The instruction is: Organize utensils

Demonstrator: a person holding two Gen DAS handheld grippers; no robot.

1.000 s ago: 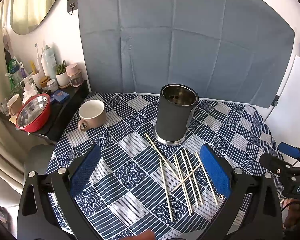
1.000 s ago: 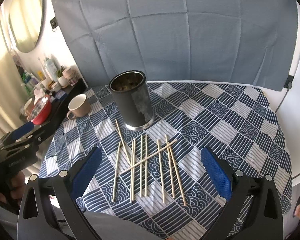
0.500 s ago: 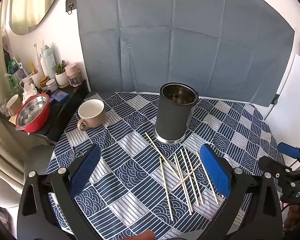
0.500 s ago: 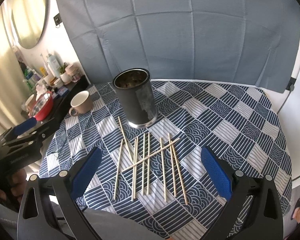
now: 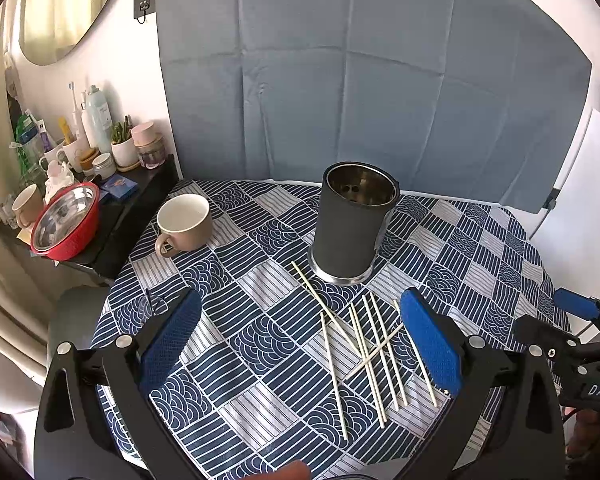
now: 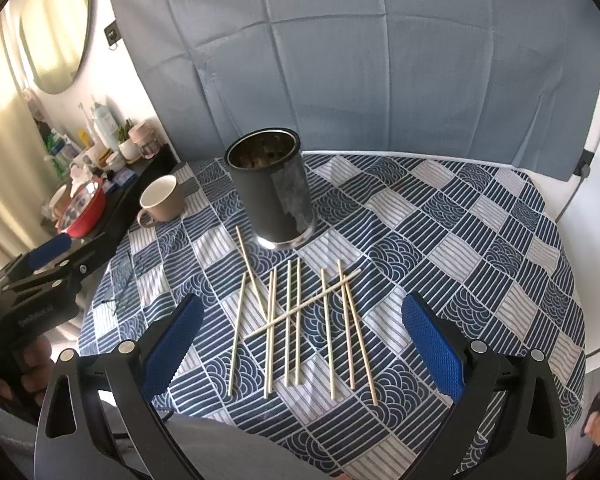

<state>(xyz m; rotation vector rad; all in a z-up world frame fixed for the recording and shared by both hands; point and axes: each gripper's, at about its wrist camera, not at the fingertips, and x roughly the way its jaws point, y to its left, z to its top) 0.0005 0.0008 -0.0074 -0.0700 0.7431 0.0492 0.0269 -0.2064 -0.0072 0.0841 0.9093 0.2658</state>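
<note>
Wooden chopsticks (image 6: 300, 320) lie loose before the dark holder (image 6: 271, 190); both tools, left (image 5: 300, 350) and right (image 6: 302, 346), gape empty; the right tool's body reads "DAS"

Chopsticks (image 6: 300, 320) lie scattered before the holder (image 6: 272, 192); a mug (image 6: 162, 200) stands, seemingly empty, to its left.

table (image 6: 480, 240), blue-white patterned cloth: dark metal holder (image 6: 272, 192) upright, beige mug (image 6: 162, 200) beside it, loose chopsticks (image 6: 296, 320) scattered in front
</note>
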